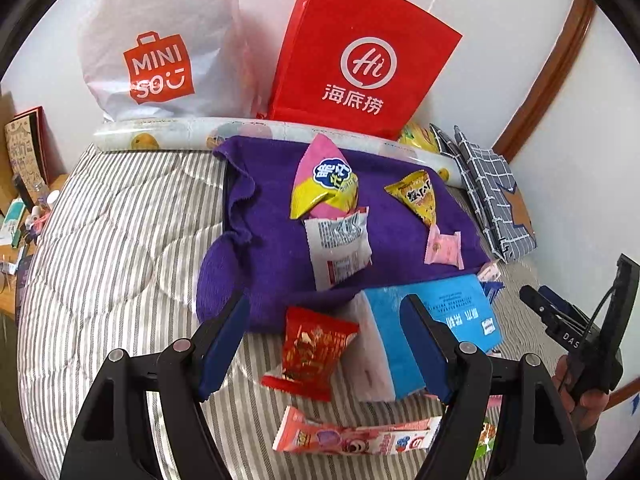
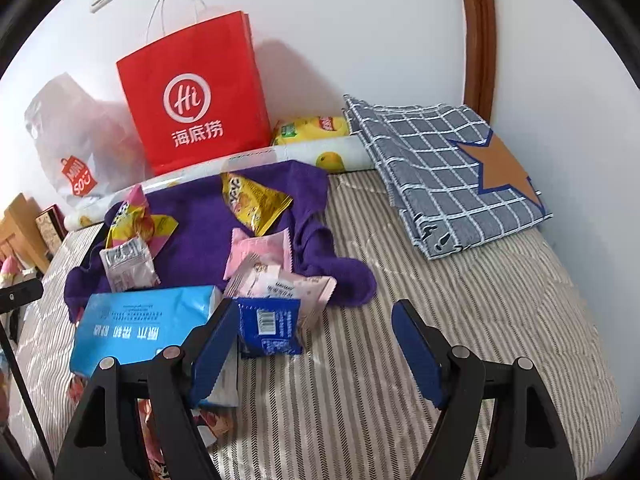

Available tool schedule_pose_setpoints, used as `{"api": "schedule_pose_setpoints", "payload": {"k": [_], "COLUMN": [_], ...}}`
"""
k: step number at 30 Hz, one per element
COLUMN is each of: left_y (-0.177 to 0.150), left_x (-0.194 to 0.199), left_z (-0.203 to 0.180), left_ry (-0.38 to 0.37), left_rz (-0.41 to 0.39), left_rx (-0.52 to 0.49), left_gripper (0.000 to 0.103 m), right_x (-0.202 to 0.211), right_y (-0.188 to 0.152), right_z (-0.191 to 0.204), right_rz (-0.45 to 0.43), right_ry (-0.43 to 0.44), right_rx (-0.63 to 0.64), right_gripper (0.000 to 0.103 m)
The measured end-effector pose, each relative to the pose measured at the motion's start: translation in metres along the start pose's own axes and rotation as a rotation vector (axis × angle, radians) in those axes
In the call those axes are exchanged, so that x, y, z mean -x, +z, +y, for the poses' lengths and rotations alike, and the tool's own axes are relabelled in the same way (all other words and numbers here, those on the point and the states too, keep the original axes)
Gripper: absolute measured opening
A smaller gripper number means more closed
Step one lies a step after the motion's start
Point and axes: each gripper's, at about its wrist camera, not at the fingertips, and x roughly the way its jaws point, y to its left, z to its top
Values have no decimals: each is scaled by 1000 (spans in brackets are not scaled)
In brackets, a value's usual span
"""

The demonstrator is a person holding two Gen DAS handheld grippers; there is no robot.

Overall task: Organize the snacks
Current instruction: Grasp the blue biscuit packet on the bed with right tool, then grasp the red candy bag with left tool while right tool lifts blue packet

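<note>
Snack packets lie on a purple towel (image 1: 276,240) on a striped bed. In the left wrist view: a pink-yellow packet (image 1: 324,180), a white packet (image 1: 340,248), a yellow triangular packet (image 1: 416,196), a small pink packet (image 1: 442,246). A red packet (image 1: 312,352) lies between the jaws of my open left gripper (image 1: 324,340), untouched, with a blue tissue pack (image 1: 420,332) beside it and a pink strip packet (image 1: 352,436) below. My right gripper (image 2: 316,344) is open and empty over the bed; a dark blue packet (image 2: 268,326) lies by its left finger.
A red paper bag (image 1: 360,56) and a white Miniso plastic bag (image 1: 160,44) stand against the wall behind a rolled sheet (image 1: 180,136). A folded checked blue cloth (image 2: 448,172) lies at the right. A yellow chip bag (image 2: 312,128) sits behind the roll.
</note>
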Motion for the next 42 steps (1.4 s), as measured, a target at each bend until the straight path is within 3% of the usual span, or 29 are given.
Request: {"api": "schedule_pose_setpoints", "payload": {"k": [9,16,19,22,26,27,28,35,42], "left_y": [-13,-19,-21,-22,-25,-26,-27,-32,-38], "left_x": [2,-3,-7,-10,-10,-9,-8,3,8], "left_z": [8,22,22,20,17,17,17,23,25], "left_ry": [20,25,24,23,24,25,28,29,19], "left_rz": [12,30,40,48,51,51,50,39,35], "left_rx": [2,37,39,39,31,29,26,46,61], "left_gripper": [77,77,77,77,77,77,77,77,77], "right_x": [-36,-61,-64,-68,-61,-57,-53,-23,-16], "right_y": [-5,-4,-2,-2,-4,-4,-4,-13,-28], "right_z": [1,-13,-11,-7,-7,-7,-8,-18,-21], "right_rz": [66,118,122,138,129,122,118,120,147], "right_ry": [74,173,186,184,180,172,166,122,131], "right_rx": [-10,-102,-104,-85,-68,-65,-60,-44,-44], "right_gripper": [77,76,68,44,39,36,25,13,20]}}
